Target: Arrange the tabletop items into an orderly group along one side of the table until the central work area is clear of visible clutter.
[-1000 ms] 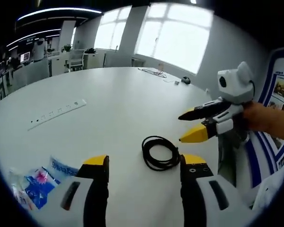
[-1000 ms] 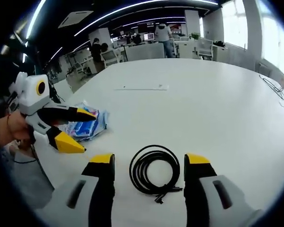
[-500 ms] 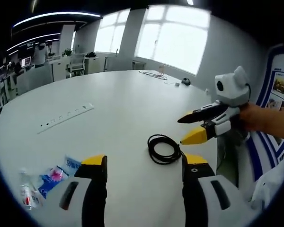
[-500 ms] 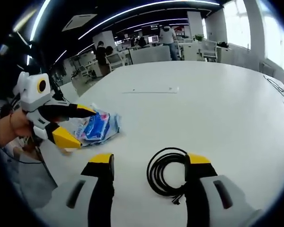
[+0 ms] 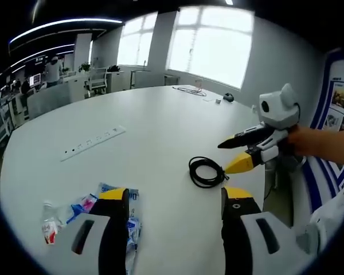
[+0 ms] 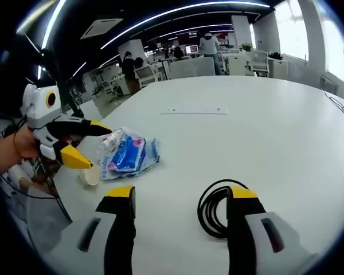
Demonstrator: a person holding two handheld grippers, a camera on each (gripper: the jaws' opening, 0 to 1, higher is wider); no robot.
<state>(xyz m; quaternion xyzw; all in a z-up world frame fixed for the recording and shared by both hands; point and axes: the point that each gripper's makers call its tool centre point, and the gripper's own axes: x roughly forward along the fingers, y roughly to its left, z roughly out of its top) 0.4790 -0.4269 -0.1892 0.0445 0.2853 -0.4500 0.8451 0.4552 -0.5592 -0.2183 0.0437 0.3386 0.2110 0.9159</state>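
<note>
Both grippers, left gripper (image 5: 173, 200) and right gripper (image 6: 181, 197), have drifted off the cable (image 6: 213, 209) toward the wrapper (image 6: 129, 156), jaws apart and empty, cable untouched, 0 items grouped.

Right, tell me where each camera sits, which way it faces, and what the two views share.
Left gripper view: rides the left tool, facing across the round white table toward bright windows; its own yellow-tipped jaws rise from below.
Right gripper view: rides the right tool, facing the open office; its own jaws show, with the person's hand holding the left tool.
Shared: the coiled black cable, the blue-and-white plastic packet, the white power strip.
</note>
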